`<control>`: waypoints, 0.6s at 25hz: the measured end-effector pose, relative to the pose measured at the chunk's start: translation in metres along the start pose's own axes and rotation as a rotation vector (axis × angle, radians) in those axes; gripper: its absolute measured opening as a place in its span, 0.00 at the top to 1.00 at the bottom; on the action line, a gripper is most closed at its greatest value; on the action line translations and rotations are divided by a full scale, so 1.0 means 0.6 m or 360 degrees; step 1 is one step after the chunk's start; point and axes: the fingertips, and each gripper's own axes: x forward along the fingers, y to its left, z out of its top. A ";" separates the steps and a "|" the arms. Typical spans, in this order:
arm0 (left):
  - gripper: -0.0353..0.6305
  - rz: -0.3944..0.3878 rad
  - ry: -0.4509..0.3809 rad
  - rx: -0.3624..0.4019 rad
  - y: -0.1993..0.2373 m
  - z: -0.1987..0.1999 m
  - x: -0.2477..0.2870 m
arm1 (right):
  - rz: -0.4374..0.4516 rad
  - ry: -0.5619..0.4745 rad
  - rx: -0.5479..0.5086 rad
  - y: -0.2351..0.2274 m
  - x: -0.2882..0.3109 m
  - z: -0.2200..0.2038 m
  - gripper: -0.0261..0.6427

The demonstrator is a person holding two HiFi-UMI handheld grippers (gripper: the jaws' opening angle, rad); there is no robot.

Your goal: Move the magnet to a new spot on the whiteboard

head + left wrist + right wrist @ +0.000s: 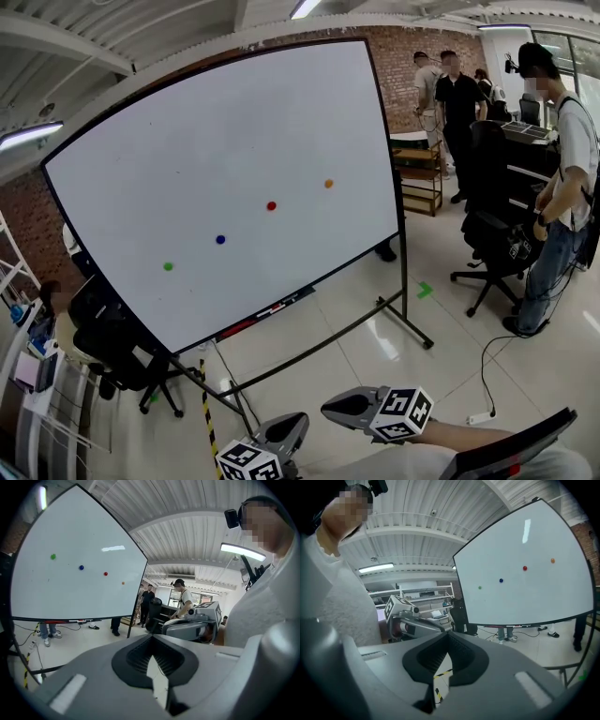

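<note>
A large whiteboard [234, 131] on a wheeled stand carries a slanting row of small round magnets: green [168, 266], blue [220, 239], red [271, 205] and orange [328, 184]. Both grippers hang low near my body, well short of the board. My left gripper [296, 419] and right gripper [330, 406] point toward the board's foot. Each is shut with nothing between its jaws. The left gripper view shows the same magnets, green [53, 556] through orange [123, 582], far off. In the right gripper view they run from green [480, 587] to orange [552, 560].
Black office chairs stand left of the board [112, 342] and at the right [492, 239]. People stand at the back right [459, 103], one close by [562, 187]. A power strip [480, 415] with its cable lies on the floor. The board's leg [405, 323] juts forward.
</note>
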 end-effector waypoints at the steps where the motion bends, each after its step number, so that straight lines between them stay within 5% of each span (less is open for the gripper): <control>1: 0.97 0.0002 0.0000 0.0001 0.000 0.000 -0.002 | 0.0001 0.0000 -0.0004 0.001 0.001 0.000 0.96; 15: 0.97 -0.0008 -0.0012 0.0034 -0.006 -0.001 -0.013 | -0.0005 0.0003 -0.0036 0.012 0.005 0.004 0.96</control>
